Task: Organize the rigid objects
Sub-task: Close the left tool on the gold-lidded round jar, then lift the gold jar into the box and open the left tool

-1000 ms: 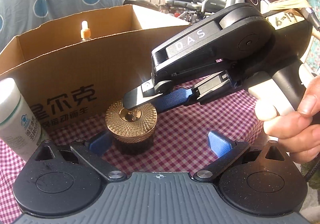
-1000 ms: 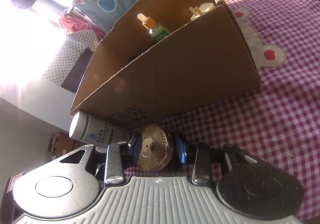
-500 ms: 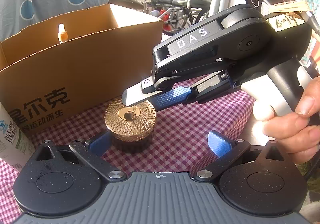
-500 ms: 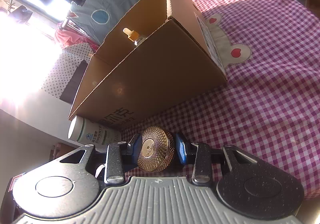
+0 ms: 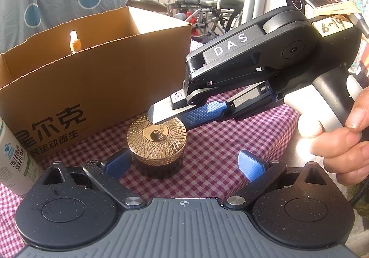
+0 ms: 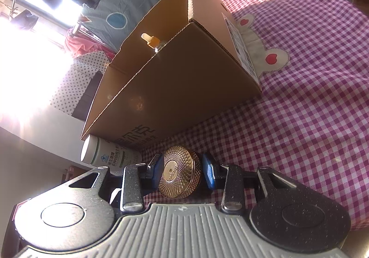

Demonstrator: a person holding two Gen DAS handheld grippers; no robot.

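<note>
Gold-lidded jar gripped beside the box, not yet lifted.

We find the right gripper (image 6: 182, 171) narrowly set, its blue pads on either side of the gold-lidded jar (image 6: 181, 171), apparently pressing it. The jar sits on the checked cloth (image 6: 299, 96) just in front of the cardboard box (image 6: 175, 78). Compared with a second ago, the box appears shifted in both views while the grip looks unchanged; we judge the hold secure and the lift into the box next. The left gripper (image 5: 184, 161) stands wide open, empty, one finger beside the jar.
</note>
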